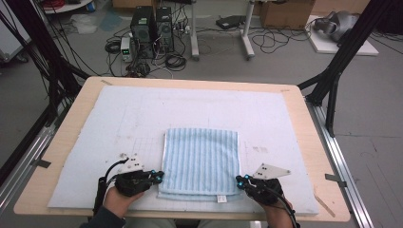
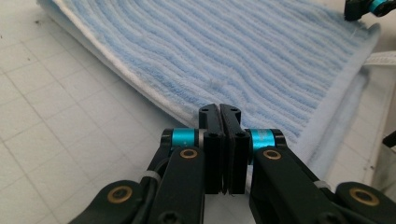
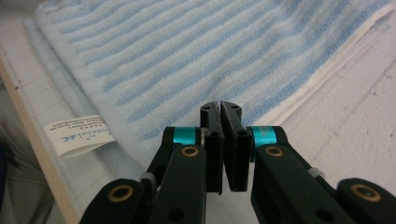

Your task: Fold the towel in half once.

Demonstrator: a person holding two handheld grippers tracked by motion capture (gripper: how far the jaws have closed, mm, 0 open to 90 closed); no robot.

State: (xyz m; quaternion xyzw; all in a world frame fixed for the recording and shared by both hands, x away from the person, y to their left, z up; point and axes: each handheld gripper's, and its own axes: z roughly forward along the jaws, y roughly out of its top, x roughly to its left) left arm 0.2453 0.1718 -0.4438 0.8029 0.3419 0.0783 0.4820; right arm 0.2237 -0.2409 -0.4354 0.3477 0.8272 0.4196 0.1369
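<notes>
Folded blue-striped towel (image 1: 200,161) lying at six o'clock on the padded mat (image 1: 119,114), flanked by left gripper (image 1: 157,176) and right gripper (image 1: 241,181), both closed and empty; best opened, then pinched on near corners together.

From my station I see a light wooden table (image 1: 304,118) covered by a pale grid-marked mat (image 1: 142,114), standing on a grey floor (image 1: 375,123) under even, diffuse light. Beyond the far edge I note two black computer towers (image 1: 153,32) amid tangled cables (image 1: 278,40), the white legs of a stand (image 1: 246,33), and cardboard boxes (image 1: 285,13). Black frame struts (image 1: 349,47) rise at both sides, and metal rails (image 1: 340,161) run along the table's flanks.
</notes>
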